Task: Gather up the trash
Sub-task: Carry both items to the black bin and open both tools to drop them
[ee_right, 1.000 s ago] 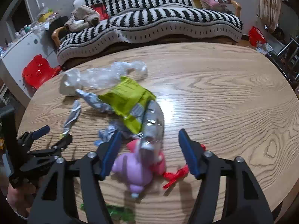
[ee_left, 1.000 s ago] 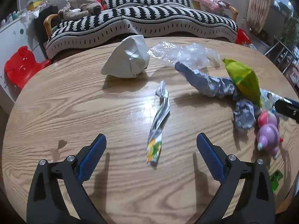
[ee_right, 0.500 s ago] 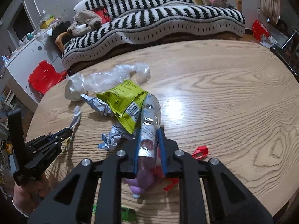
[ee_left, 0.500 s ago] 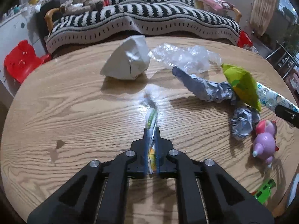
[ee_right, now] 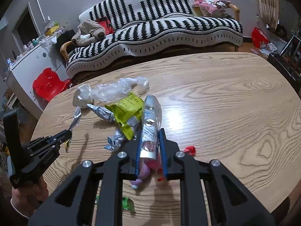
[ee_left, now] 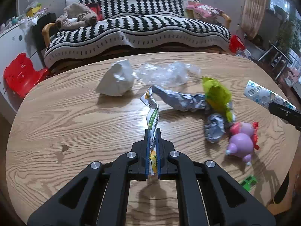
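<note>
Starting at nine o'clock in the left wrist view, a crumpled white paper wad (ee_left: 118, 82) lies on the wooden desk (ee_left: 56, 116), with clear plastic film (ee_left: 163, 73) just beside it toward twelve. At centre, the left gripper (ee_left: 152, 137) has its jaws pressed narrow on a thin printed snack wrapper (ee_left: 153, 113), whose free end sticks up off the desk. Toward three o'clock lie crumpled silver foil (ee_left: 180, 98), a green snack bag (ee_left: 218, 96) and a pink-and-purple pig toy (ee_left: 241, 141). In the right wrist view, the right gripper (ee_right: 151, 143) has its jaws clamped on a silvery printed tube wrapper (ee_right: 151, 116), held above the toy.
</note>
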Tool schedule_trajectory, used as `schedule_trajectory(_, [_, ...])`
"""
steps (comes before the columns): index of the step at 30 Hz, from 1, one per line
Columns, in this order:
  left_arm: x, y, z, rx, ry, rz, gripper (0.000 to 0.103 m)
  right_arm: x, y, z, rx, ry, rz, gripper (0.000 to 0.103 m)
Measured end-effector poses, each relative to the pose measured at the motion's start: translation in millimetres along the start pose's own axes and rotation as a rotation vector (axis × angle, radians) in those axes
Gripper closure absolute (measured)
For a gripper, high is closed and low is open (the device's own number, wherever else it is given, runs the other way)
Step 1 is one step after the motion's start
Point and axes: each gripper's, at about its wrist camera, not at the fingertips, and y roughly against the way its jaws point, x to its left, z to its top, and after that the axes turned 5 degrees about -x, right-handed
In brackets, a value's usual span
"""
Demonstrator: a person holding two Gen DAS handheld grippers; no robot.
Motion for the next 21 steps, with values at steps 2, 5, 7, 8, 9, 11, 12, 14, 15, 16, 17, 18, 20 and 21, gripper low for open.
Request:
schedule_trajectory(2, [-6.3,0.7,0.2,-0.001,-0.008,-0.003,0.098,-4.9,4.8,-0.4,-0.004,-0.002,-0.003,0.085])
schedule_trajectory(5, [-14.6,4.0,0.3,-0.005,-0.014,-0.009,0.098,-14.1,15.3,-0.6,-0.018,-0.007,-0.008,0.085])
schedule_trajectory(7, [-22.6,8.4,1.1,-0.012,-0.019,-0.014,0.098,-23.1,23.4,-0.9,-0.026,-0.013,-0.016,0.085])
schedule_trajectory(8, [-27.3,11.2,1.7,-0.016,-0.023,-0.019,0.098,-27.1,27.3,-1.5,-0.030,-0.016,-0.021,0.085])
schedule_trajectory(9, [-30.9,13.4,1.8,-0.019,-0.027,-0.025,0.098,-32.4,32.5,-2.5,-0.034,-0.019,-0.028,0.085])
schedule_trajectory(11, [-45.2,20.9,3.4,-0.030,-0.040,-0.058,0.098,-43.4,44.1,-5.7,-0.047,-0.027,-0.046,0.085])
schedule_trajectory(12, [-53.3,24.2,4.1,-0.035,-0.049,-0.072,0.098,-49.4,49.7,-7.5,-0.052,-0.030,-0.055,0.085])
schedule_trajectory(14, [-71.3,29.7,4.9,-0.044,-0.070,-0.103,0.098,-66.0,65.0,-12.3,-0.070,-0.038,-0.087,0.085])
schedule_trajectory(15, [-79.0,31.6,4.5,-0.048,-0.077,-0.115,0.098,-76.8,75.0,-16.3,-0.079,-0.045,-0.106,0.085])
schedule_trajectory(16, [-92.3,34.7,4.1,-0.052,-0.090,-0.137,0.098,-85.7,82.6,-19.6,-0.084,-0.055,-0.119,0.085])
schedule_trajectory(17, [-108.4,38.6,3.3,-0.058,-0.109,-0.164,0.098,-98.2,94.1,-24.7,-0.092,-0.068,-0.137,0.085])
schedule_trajectory(18, [-117.3,41.2,2.2,-0.061,-0.121,-0.179,0.098,-105.2,100.6,-28.3,-0.095,-0.075,-0.147,0.085])
schedule_trajectory(20, [-149.5,50.4,-0.4,-0.079,-0.161,-0.233,0.098,-131.9,125.4,-41.8,-0.109,-0.099,-0.198,0.085])
schedule_trajectory(21, [-161.4,52.9,-1.4,-0.081,-0.172,-0.254,0.098,-142.4,134.1,-47.6,-0.112,-0.111,-0.219,0.085])
